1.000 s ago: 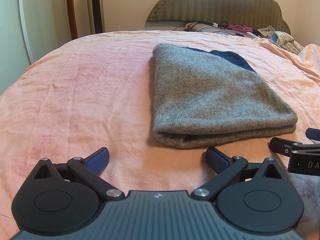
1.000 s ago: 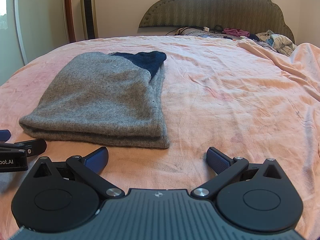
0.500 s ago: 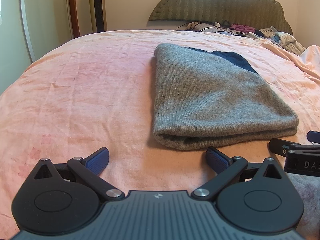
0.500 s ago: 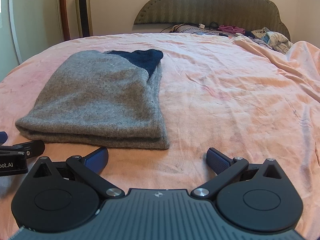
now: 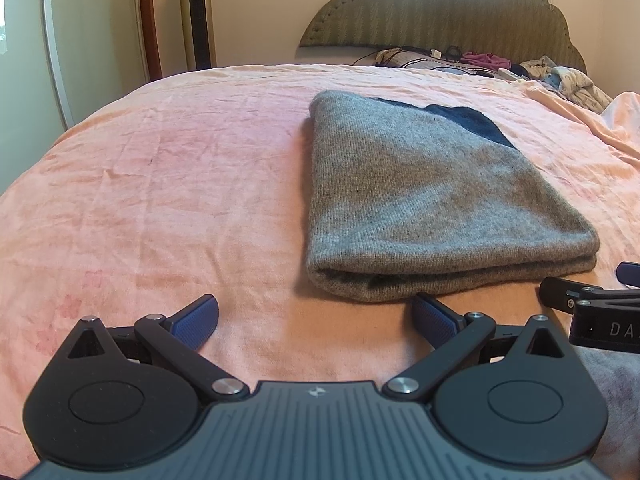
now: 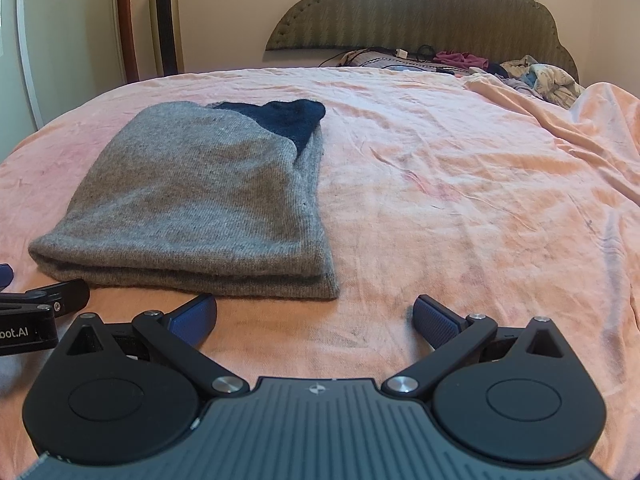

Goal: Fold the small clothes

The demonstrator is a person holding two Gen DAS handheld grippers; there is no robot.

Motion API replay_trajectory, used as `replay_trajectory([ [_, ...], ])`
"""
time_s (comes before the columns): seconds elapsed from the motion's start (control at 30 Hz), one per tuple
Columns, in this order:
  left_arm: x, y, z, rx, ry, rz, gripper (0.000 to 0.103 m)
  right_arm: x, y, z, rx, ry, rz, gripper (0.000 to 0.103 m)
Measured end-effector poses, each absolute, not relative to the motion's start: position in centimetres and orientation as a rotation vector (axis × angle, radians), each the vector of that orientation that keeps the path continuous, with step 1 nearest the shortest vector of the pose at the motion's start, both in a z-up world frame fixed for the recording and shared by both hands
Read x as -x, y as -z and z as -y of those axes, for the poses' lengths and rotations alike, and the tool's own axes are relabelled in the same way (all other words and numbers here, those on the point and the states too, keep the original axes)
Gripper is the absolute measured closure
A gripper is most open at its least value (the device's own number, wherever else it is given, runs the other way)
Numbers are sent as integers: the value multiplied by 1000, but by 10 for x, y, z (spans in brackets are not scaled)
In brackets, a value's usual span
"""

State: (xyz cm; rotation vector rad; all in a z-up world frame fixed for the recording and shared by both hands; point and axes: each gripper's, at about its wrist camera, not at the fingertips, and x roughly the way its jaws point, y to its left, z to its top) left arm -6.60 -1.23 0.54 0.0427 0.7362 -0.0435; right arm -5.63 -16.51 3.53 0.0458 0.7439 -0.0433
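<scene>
Both sets of jaws are standing spread wide, with nothing between them. On the left gripper the blue pads are hanging just above the pink bedspread, pointing at the near left corner of the folded grey sweater; its right-hand pad is sitting just short of the sweater's near edge, and whether it is touching the knit cannot be told. On the right gripper the fingers are likewise spread, the left one lying just in front of the sweater's near edge and the right one over bare bedspread.

Each gripper is showing at the edge of the other's view: the right one's black linkage is poking in from the right side of the left wrist view, and the left one is poking in from the left side of the right wrist view.

The sweater is lying flat in a neat stack of layers in the middle of the bed, its rounded fold facing the grippers, with a dark navy part peeking out at the far end. Behind it, loose clothes are piling against the padded headboard, and a tall tower fan is standing by the wall
</scene>
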Motion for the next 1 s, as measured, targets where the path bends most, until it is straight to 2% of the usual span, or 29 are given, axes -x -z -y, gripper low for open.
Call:
replay_trajectory([
  [1.0,65,-6,11,-41,53,-747,0,57,-35,165,-46,43,-743,0],
])
